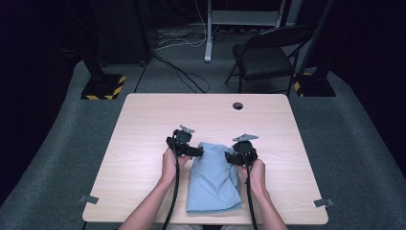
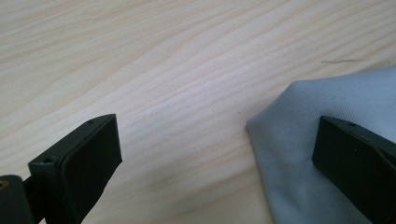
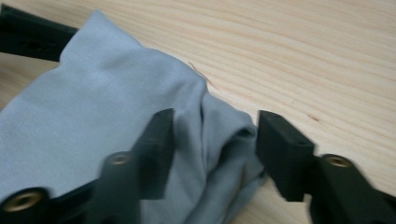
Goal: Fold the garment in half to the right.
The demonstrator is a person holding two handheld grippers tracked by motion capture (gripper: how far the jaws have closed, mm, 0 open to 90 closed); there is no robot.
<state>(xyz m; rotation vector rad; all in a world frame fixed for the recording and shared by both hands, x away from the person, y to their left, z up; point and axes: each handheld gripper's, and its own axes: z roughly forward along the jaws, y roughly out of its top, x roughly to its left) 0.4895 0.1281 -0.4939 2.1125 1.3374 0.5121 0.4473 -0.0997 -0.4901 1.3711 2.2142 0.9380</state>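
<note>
light blue cloth [image 1: 213, 177] lies on the table [image 1: 143, 120]. left gripper [image 1: 191, 151], jaws spread wide, at its 10 o'clock corner; right gripper [image 3: 212, 140], jaws apart, straddles a bunched fold at 2 o'clock.

Two black grippers are seen in the high view, the left gripper [image 1: 194, 151] and the right gripper [image 1: 231, 156], each topped by a grey three-cornered plate. A black cable is trailed from each along the forearm towards the bottom edge. No sleeves are worn over the forearms. In the left gripper view, the left gripper's [image 2: 215, 163] jaws are shown as matt black rectangular blocks, each marked with small round holes near its upper edge. In the right gripper view, the right gripper's [image 3: 212, 144] jaws are seen as similar black blocks, carried on black arms fitted with brass-coloured round inserts.
</note>
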